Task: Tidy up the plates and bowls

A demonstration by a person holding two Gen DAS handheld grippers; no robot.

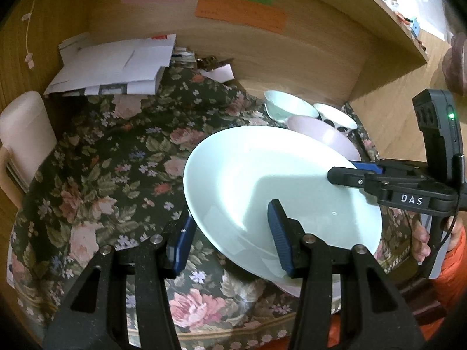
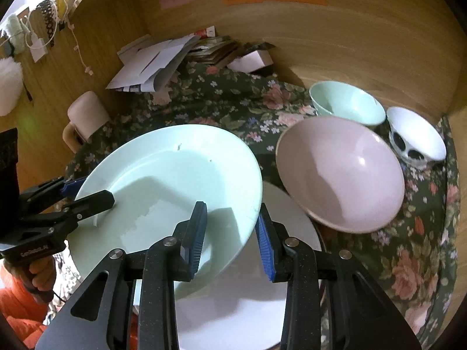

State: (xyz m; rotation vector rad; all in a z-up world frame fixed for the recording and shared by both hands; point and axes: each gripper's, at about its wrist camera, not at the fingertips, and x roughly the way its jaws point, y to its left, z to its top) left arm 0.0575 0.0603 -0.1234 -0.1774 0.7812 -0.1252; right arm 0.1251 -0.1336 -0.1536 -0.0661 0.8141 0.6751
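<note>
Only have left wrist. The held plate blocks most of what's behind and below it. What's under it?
Observer: A white plate lies beneath the pale green plate, and it is larger than the sliver you can see.
Operator: And the pink thing behind it?
Observer: That's a wide pink bowl, tipped toward the camera. Its near rim meets the white plate's edge, but I can't tell whether they touch.
Operator: Anything in it?
Observer: No, its whole inside shows and it's empty.
</note>
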